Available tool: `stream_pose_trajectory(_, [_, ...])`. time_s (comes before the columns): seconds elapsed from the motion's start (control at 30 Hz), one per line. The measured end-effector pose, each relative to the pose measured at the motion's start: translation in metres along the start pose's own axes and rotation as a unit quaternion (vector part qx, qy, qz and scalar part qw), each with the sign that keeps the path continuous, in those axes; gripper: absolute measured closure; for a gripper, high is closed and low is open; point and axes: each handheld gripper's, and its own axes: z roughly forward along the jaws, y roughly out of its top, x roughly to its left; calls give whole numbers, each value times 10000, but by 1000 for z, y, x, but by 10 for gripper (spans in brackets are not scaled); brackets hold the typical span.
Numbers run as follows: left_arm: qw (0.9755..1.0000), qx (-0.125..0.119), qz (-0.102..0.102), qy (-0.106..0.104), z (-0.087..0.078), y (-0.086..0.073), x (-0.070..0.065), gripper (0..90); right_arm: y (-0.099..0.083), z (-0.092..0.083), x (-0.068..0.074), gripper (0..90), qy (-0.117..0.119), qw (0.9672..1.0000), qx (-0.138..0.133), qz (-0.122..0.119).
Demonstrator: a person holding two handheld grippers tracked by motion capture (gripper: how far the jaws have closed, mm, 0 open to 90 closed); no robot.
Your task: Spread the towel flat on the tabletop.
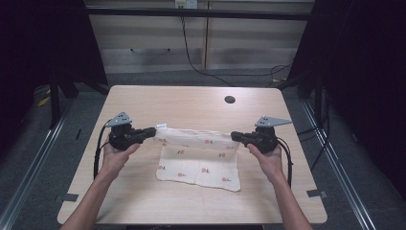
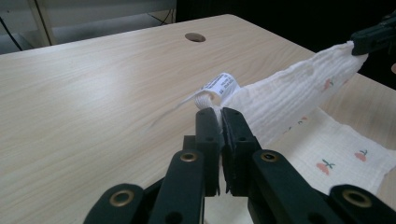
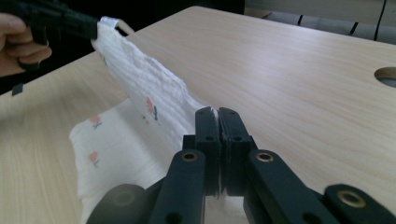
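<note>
Resting on a light wooden table (image 1: pixel 143 191) with one round cable hole (image 1: pixel 230 99) near the far edge, well apart from the work. Beyond the far edge: pale cabinets (image 1: pixel 153 43) and a black cable (image 1: pixel 191 57) trailing down to the floor. Nothing standing between the two grippers or around the cloth.

Held by two corners: a white cloth (image 1: pixel 198 160) printed with small red flowers. Left gripper (image 1: pixel 152 130) clamped tight on the cloth's far-left corner, just beside a small white label (image 2: pixel 222 84); jaws pressed together on the fabric in the left gripper view. Right gripper (image 1: pixel 235 135) clamped likewise on the far-right corner, fabric pinched between closed jaws in the right gripper view. Far edge of cloth stretched between the two grippers and raised off the table; near part lying flat on the surface, between the person's forearms.

Bare tabletop on all sides of the cloth, widest toward the far edge; narrower margins toward the left and right edges outside each hand.
</note>
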Motion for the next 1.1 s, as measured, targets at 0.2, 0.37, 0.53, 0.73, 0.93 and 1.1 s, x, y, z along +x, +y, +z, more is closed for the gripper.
stream_pose_trajectory(0.2, [9995, 239, 219, -61, -1, -12, -15, 862, -12, -9, 13, 877, 121, 9996, 206, -131])
stream_pose_trajectory(0.37, [9984, 434, 301, -196, -6, -24, -24, 861, -31, -16, 19, 875, 195, 9991, 374, -61])
stream_pose_trajectory(0.53, [9971, 626, 356, -230, -10, -39, -31, 861, -43, -19, 29, 872, 317, 9982, 499, -62])
stream_pose_trajectory(0.73, [9931, 994, 466, -411, -7, -60, -40, 857, -63, -14, 36, 854, 344, 9955, 881, -58])
stream_pose_trajectory(0.93, [9891, 1321, 501, -413, 2, -80, -40, 846, -79, -11, 39, 849, 404, 9933, 1087, -6])
stream_pose_trajectory(1.1, [9879, 1385, 496, -490, 0, -82, -40, 803, -86, -11, 41, 792, 388, 9918, 1217, 13])
